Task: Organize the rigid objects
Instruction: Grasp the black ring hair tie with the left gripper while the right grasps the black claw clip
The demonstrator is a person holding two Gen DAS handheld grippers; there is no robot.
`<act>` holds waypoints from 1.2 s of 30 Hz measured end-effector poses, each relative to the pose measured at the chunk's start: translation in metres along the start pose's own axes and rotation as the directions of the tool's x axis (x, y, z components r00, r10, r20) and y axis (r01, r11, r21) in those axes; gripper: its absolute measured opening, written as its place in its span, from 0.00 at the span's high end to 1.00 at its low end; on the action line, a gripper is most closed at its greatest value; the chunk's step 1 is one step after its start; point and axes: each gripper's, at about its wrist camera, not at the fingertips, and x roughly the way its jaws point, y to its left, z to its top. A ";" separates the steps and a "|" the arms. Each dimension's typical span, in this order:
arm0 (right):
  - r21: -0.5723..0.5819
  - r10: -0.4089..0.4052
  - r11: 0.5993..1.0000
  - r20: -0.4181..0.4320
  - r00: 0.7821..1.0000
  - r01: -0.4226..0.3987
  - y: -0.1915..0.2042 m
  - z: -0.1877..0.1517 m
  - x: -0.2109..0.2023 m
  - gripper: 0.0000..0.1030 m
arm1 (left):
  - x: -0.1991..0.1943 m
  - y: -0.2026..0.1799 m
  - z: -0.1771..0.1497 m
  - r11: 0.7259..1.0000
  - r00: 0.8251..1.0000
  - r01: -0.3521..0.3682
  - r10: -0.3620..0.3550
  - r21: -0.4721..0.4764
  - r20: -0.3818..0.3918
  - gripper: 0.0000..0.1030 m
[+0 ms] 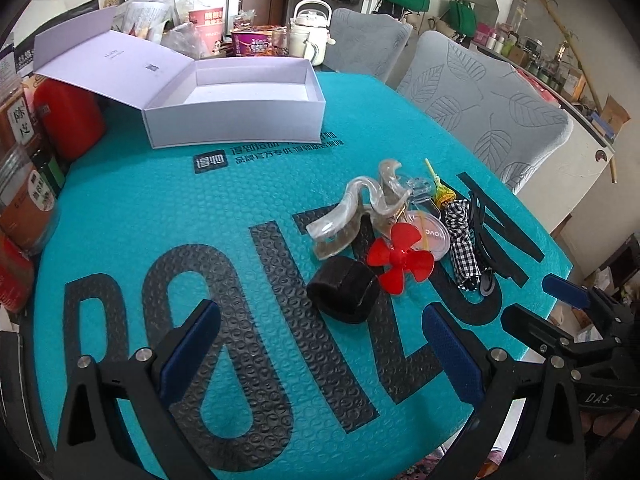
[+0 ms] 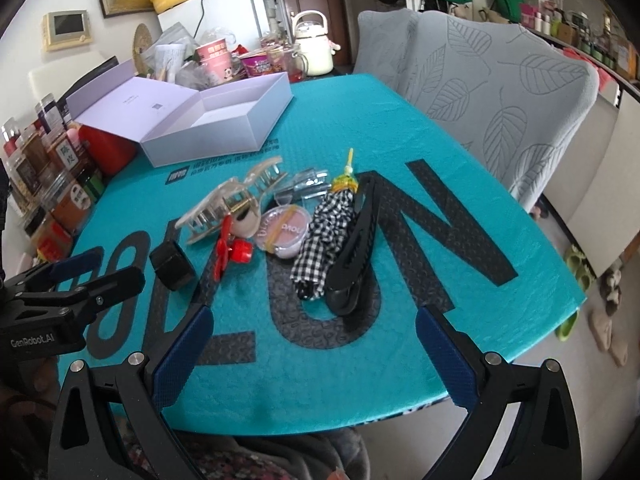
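Rigid objects (image 1: pixel 396 232) clustered mid-bench, near open lavender box (image 1: pixel 240 100), presumably the destination. Left hand-held gripper (image 1: pixel 320 344) and right hand-held gripper (image 2: pixel 312 344): both spread, empty, hovering short of pile. Right view exposes long black clip (image 2: pixel 354 256); mostly hidden behind checkered umbrella (image 1: pixel 464 240) on left.

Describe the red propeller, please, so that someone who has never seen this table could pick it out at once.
Start from the open white box at the far side of the teal mat, then come toward the near edge to the pile of small items. The red propeller lies between the clear hair claw and the black block; it is the pile's only bright red piece.
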 end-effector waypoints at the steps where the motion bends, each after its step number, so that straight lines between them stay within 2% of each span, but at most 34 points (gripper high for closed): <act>1: 0.003 0.001 1.000 -0.004 1.000 -0.001 -0.002 0.000 0.002 0.00 | 0.004 -0.001 0.001 1.000 1.000 0.002 -0.002 0.005 -0.006 0.02; 3: 0.016 0.008 1.000 -0.006 1.000 -0.008 -0.007 0.001 0.005 0.00 | 0.010 -0.002 0.002 1.000 1.000 0.003 -0.003 0.013 -0.017 0.05; 10: 0.055 -0.025 0.998 -0.002 1.000 0.025 -0.023 0.012 0.016 0.01 | 0.036 -0.001 0.013 1.000 0.998 0.014 -0.012 0.025 -0.063 0.27; 13: 0.084 -0.029 0.996 -0.006 1.000 0.029 -0.030 0.017 0.022 0.07 | 0.042 -0.002 0.016 0.999 0.997 0.029 -0.027 0.031 -0.071 0.33; 16: 0.117 -0.002 0.993 -0.009 1.000 0.003 -0.038 0.023 0.029 0.15 | 0.049 -0.005 0.017 0.998 0.995 0.046 -0.041 0.045 -0.093 0.49; 19: 0.132 0.012 0.991 -0.024 1.000 -0.009 -0.042 0.029 0.039 0.28 | 0.055 -0.007 0.014 0.997 0.991 0.059 -0.053 0.050 -0.122 0.59; 22: 0.151 0.039 0.988 -0.044 0.998 -0.032 -0.044 0.032 0.047 0.41 | 0.053 -0.009 0.011 0.996 0.993 0.050 -0.042 0.078 -0.108 0.59; 26: 0.151 0.043 0.988 -0.058 0.997 -0.033 -0.044 0.032 0.053 0.58 | 0.051 -0.007 0.010 0.996 0.993 0.059 -0.051 0.067 -0.107 0.59; 30: 0.141 0.038 0.990 -0.056 0.998 -0.030 -0.042 0.031 0.055 0.61 | 0.048 -0.007 0.012 0.996 0.995 0.051 -0.045 0.072 -0.091 0.59; 33: 0.148 0.053 0.988 -0.050 0.997 -0.045 -0.040 0.032 0.054 0.76 | 0.042 -0.007 0.013 0.996 0.996 0.051 -0.046 0.073 -0.073 0.59; 36: 0.124 0.018 0.992 -0.042 0.999 -0.013 -0.037 0.031 0.051 0.83 | 0.037 -0.004 0.013 0.997 0.997 0.053 -0.049 0.064 -0.061 0.59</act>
